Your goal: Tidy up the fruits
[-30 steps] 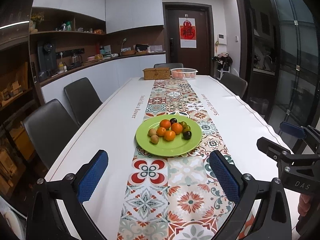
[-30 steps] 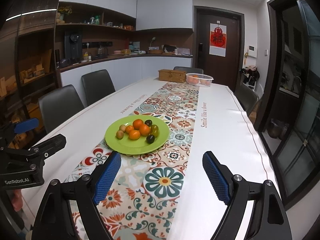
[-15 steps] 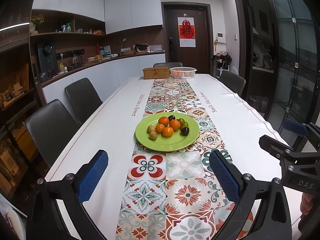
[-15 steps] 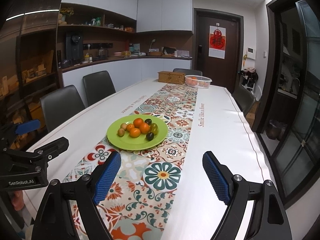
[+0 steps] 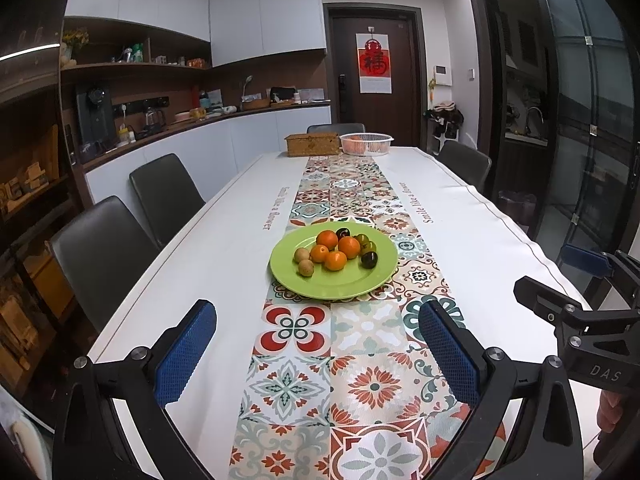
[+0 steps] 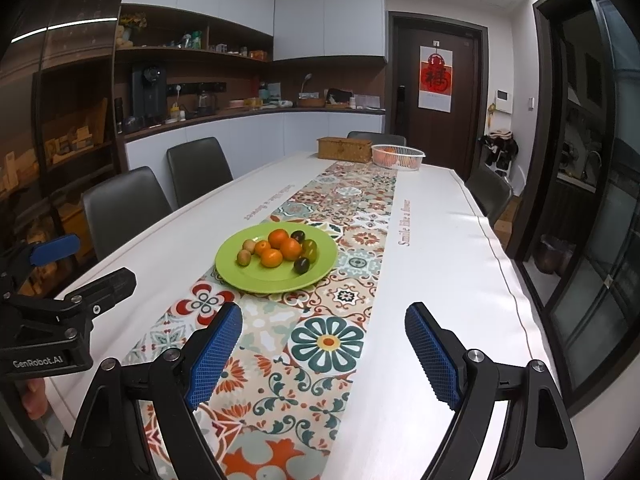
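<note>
A green plate (image 5: pixel 304 284) (image 6: pixel 248 280) sits on the patterned runner in the middle of the table. It holds several oranges (image 5: pixel 335 261) (image 6: pixel 291 249), two brown kiwis (image 5: pixel 306 267) (image 6: pixel 243 257), dark plums (image 5: pixel 369 259) (image 6: pixel 301 265) and green fruits (image 6: pixel 309 247). My left gripper (image 5: pixel 316 344) is open and empty, above the runner short of the plate. My right gripper (image 6: pixel 324 344) is open and empty, to the plate's near right. Each gripper shows at the edge of the other's view.
A white mesh basket (image 5: pixel 366 144) (image 6: pixel 397 157) with orange fruit and a wicker box (image 5: pixel 312 144) (image 6: pixel 345 149) stand at the table's far end. Dark chairs (image 5: pixel 100 248) line the left side. A glass door is on the right.
Both grippers have pulled back a little from the plate, which now looks slightly farther and higher in both views. Both stay open.
</note>
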A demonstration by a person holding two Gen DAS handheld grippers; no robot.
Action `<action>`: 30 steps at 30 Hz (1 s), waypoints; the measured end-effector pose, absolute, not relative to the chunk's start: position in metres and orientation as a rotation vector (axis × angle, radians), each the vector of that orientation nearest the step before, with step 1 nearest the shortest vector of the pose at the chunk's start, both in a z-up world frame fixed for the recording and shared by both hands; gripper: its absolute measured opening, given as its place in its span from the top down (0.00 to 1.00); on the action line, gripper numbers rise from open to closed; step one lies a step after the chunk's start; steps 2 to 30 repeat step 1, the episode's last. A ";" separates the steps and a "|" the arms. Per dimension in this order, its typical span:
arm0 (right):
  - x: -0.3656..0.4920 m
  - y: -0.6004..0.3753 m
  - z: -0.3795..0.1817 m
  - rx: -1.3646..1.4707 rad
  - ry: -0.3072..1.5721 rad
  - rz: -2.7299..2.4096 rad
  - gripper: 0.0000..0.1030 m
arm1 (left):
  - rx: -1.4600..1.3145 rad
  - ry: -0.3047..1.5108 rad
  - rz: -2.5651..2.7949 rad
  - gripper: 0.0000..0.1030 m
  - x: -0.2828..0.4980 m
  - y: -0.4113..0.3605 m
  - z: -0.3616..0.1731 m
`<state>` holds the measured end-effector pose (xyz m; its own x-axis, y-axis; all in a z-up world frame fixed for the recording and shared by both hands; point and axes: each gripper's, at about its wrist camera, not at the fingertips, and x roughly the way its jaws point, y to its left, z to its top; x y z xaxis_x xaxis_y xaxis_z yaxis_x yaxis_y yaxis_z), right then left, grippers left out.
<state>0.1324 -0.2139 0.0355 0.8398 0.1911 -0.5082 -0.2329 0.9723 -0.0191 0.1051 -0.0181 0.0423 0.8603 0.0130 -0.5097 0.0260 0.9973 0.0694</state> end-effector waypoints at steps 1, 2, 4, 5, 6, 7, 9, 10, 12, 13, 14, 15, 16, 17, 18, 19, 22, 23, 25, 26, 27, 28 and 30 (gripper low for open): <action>0.132 -0.214 0.035 -0.082 0.530 0.224 0.18 | 0.073 0.537 -0.006 0.00 0.105 -0.018 0.042; 0.132 -0.214 0.035 -0.082 0.530 0.224 0.18 | 0.073 0.537 -0.006 0.00 0.105 -0.018 0.042; 0.132 -0.214 0.035 -0.082 0.530 0.224 0.18 | 0.073 0.537 -0.006 0.00 0.105 -0.018 0.042; 0.132 -0.214 0.035 -0.082 0.530 0.224 0.18 | 0.073 0.537 -0.006 0.00 0.105 -0.018 0.042; 0.132 -0.214 0.035 -0.082 0.530 0.224 0.18 | 0.073 0.537 -0.006 0.00 0.105 -0.018 0.042; 0.132 -0.214 0.035 -0.082 0.530 0.224 0.18 | 0.073 0.537 -0.006 0.00 0.105 -0.018 0.042; 0.132 -0.214 0.035 -0.082 0.530 0.224 0.18 | 0.073 0.537 -0.006 0.00 0.105 -0.018 0.042; 0.132 -0.214 0.035 -0.082 0.530 0.224 0.18 | 0.073 0.537 -0.006 0.00 0.105 -0.018 0.042; 0.132 -0.214 0.035 -0.082 0.530 0.224 0.18 | 0.073 0.537 -0.006 0.00 0.105 -0.018 0.042; 0.132 -0.214 0.035 -0.082 0.530 0.224 0.18 | 0.073 0.537 -0.006 0.00 0.105 -0.018 0.042; 0.132 -0.214 0.035 -0.082 0.530 0.224 0.18 | 0.073 0.537 -0.006 0.00 0.105 -0.018 0.042; 0.132 -0.214 0.035 -0.082 0.530 0.224 0.18 | 0.073 0.537 -0.006 0.00 0.105 -0.018 0.042; 0.132 -0.214 0.035 -0.082 0.530 0.224 0.18 | 0.073 0.537 -0.006 0.00 0.105 -0.018 0.042; 0.132 -0.214 0.035 -0.082 0.530 0.224 0.18 | 0.073 0.537 -0.006 0.00 0.105 -0.018 0.042; 0.132 -0.214 0.035 -0.082 0.530 0.224 0.18 | 0.073 0.537 -0.006 0.00 0.105 -0.018 0.042; 0.132 -0.214 0.035 -0.082 0.530 0.224 0.18 | 0.073 0.537 -0.006 0.00 0.105 -0.018 0.042; 0.132 -0.214 0.035 -0.082 0.530 0.224 0.18 | 0.073 0.537 -0.006 0.00 0.105 -0.018 0.042; 0.132 -0.214 0.035 -0.082 0.530 0.224 0.18 | 0.073 0.537 -0.006 0.00 0.105 -0.018 0.042; 0.132 -0.214 0.035 -0.082 0.530 0.224 0.18 | 0.073 0.537 -0.006 0.00 0.105 -0.018 0.042; 0.132 -0.214 0.035 -0.082 0.530 0.224 0.18 | 0.073 0.537 -0.006 0.00 0.105 -0.018 0.042; 0.132 -0.214 0.035 -0.082 0.530 0.224 0.18 | 0.073 0.537 -0.006 0.00 0.105 -0.018 0.042; 0.132 -0.214 0.035 -0.082 0.530 0.224 0.18 | 0.073 0.537 -0.006 0.00 0.105 -0.018 0.042; 0.132 -0.214 0.035 -0.082 0.530 0.224 0.18 | 0.073 0.537 -0.006 0.00 0.105 -0.018 0.042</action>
